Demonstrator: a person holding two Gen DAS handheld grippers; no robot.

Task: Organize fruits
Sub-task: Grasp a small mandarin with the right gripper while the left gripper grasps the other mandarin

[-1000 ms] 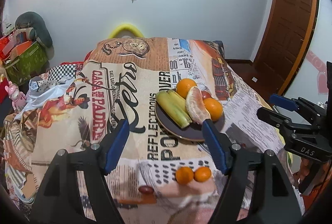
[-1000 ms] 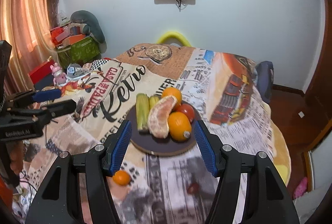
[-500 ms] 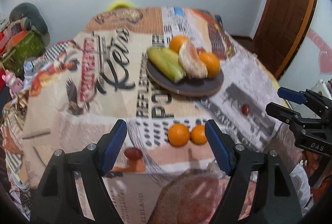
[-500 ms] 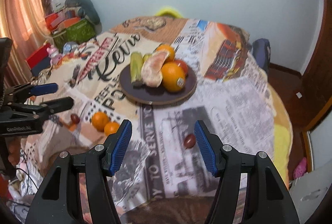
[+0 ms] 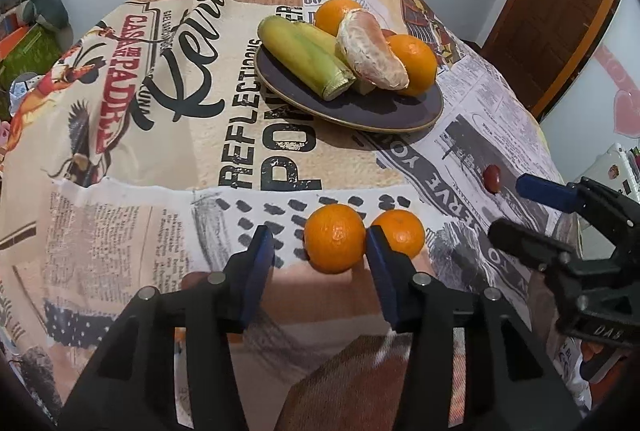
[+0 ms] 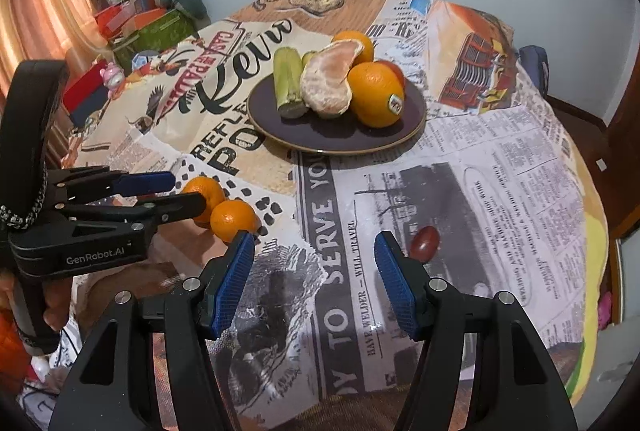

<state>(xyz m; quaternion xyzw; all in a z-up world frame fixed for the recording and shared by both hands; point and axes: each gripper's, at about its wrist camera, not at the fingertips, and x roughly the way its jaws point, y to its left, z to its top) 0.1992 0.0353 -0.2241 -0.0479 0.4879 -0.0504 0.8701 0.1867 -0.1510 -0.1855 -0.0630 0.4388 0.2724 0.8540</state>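
Currently the left gripper (image 5: pixel 320 251), jaws wide, straddles one mandarin (image 5: pixel 335 238) touching a second mandarin (image 5: pixel 400 233) near the tabletop's front edge, so closing could knock its neighbour off, while the right gripper (image 6: pixel 314 279) hangs wide and empty.

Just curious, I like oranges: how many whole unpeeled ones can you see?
4: two oranges on the plate, one at the back and one stickered in front; two on the tablecloth. Others may be hidden.
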